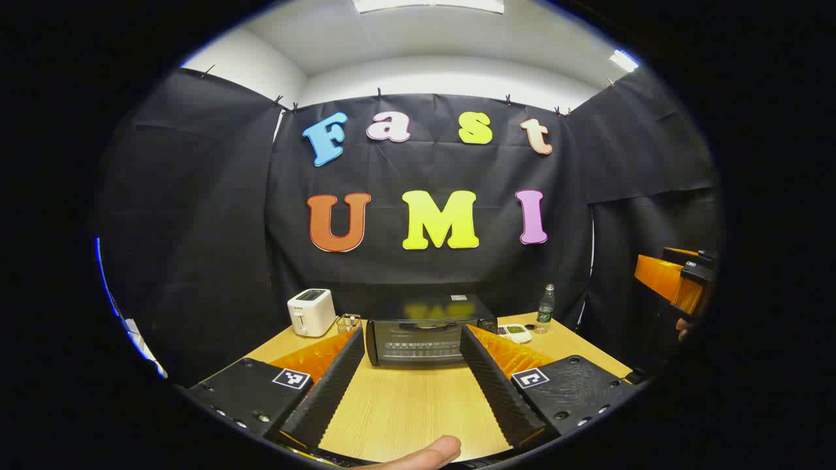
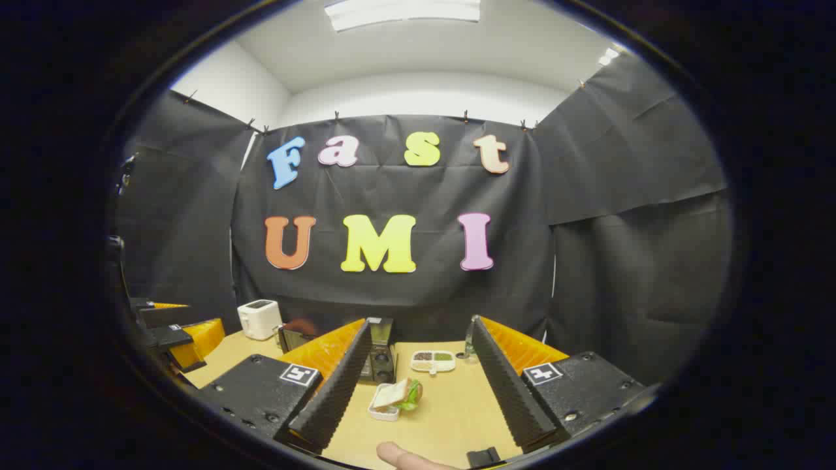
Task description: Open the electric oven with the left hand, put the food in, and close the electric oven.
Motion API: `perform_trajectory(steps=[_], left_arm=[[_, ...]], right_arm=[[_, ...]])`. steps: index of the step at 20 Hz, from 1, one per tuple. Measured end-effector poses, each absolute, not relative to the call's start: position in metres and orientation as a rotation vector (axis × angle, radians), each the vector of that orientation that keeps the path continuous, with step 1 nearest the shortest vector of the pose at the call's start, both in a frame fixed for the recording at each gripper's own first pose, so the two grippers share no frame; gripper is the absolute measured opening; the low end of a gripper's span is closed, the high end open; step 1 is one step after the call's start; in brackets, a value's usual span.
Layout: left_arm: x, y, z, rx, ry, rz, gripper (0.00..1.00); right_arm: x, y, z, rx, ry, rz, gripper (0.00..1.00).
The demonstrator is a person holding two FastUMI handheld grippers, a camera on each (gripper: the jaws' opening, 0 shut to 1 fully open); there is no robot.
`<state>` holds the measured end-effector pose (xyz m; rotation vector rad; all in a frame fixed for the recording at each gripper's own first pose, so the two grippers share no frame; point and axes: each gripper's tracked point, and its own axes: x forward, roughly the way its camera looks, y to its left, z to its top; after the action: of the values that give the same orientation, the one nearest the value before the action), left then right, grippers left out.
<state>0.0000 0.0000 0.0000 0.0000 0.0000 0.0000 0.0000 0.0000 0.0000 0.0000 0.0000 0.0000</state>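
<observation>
The electric oven (image 1: pixel 424 338) is seen shut at the back of the table (image 1: pixel 405 411), both the left gripper (image 1: pixel 411 372) and right gripper (image 2: pixel 418 385) are held wide open and empty, the sandwich (image 2: pixel 400 395) is waiting on the table in front of the right one, so opening is judged next and the door's top edge must be caught and pulled down.

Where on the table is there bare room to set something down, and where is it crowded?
Free: the wood in front of the oven, between the left tool's fingers, and the near table right of the sandwich. Crowded: the back row, with toaster, small rack, oven, divided dish and bottle.
</observation>
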Motion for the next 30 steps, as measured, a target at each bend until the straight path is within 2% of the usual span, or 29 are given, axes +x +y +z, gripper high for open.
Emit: perform_trajectory(steps=[2,18,24,25,26,27,30], left_arm=[[0.0,-0.002,-0.001,-0.002,0.001,-0.003,0.96],[0.005,-0.008,0.0,-0.048,0.001,-0.027,0.96],[0.064,0.008,-0.003,-0.031,0.012,-0.014,0.96],[0.081,0.011,-0.007,-0.027,0.018,-0.013,0.96],[0.097,0.01,-0.01,-0.032,0.033,-0.022,0.87],[0.11,0.009,-0.012,-0.036,0.042,-0.031,0.96],[0.155,0.003,-0.025,-0.042,0.084,-0.051,0.94]], right_arm=[[-0.002,-0.002,0.0,0.002,-0.003,0.001,0.99],[0.003,-0.019,-0.014,-0.009,-0.014,-0.027,0.96],[0.025,-0.03,-0.025,-0.011,-0.018,-0.049,0.99],[0.03,-0.035,-0.027,-0.012,-0.022,-0.062,0.96],[0.034,-0.04,-0.029,-0.016,-0.022,-0.072,0.96],[0.04,-0.042,-0.032,-0.021,-0.018,-0.083,0.96],[0.048,-0.044,-0.035,-0.032,-0.019,-0.073,0.96]])
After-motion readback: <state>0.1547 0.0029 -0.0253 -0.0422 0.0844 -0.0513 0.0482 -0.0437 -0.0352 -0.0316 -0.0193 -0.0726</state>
